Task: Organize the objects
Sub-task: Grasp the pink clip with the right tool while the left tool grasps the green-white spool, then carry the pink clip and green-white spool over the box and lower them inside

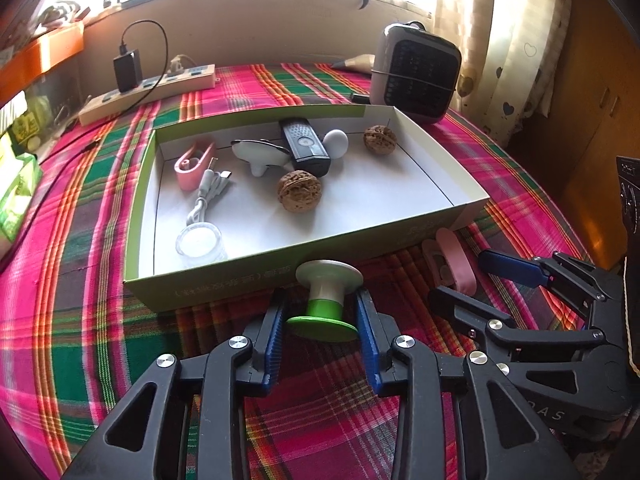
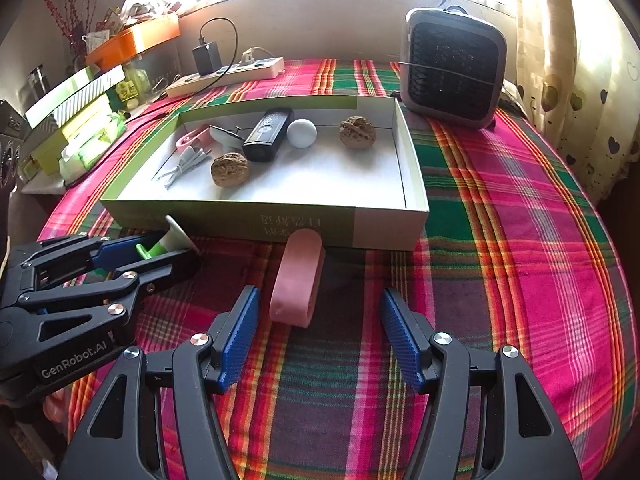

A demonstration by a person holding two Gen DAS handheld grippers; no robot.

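A shallow green and white box [image 1: 256, 276] [image 2: 384, 232] lies on the plaid cloth and holds two walnuts [image 1: 300, 191] [image 2: 357, 131], a black device [image 1: 306, 146], a white cable [image 1: 208, 192], a pink clip [image 1: 192, 164], a white ball [image 2: 301, 133] and a clear round lid [image 1: 200, 245]. My left gripper [image 1: 322, 320] is shut on a green and white spool [image 1: 326, 300] just in front of the box. My right gripper [image 2: 316, 332] is open, its fingers either side of a pink clip case [image 2: 298, 284] lying on the cloth in front of the box.
A grey fan heater [image 2: 452, 68] stands behind the box at the right. A power strip [image 2: 228, 74] with a black charger lies at the back left. Stacked boxes [image 2: 84, 120] fill the left edge. A curtain [image 2: 580, 60] hangs at the right.
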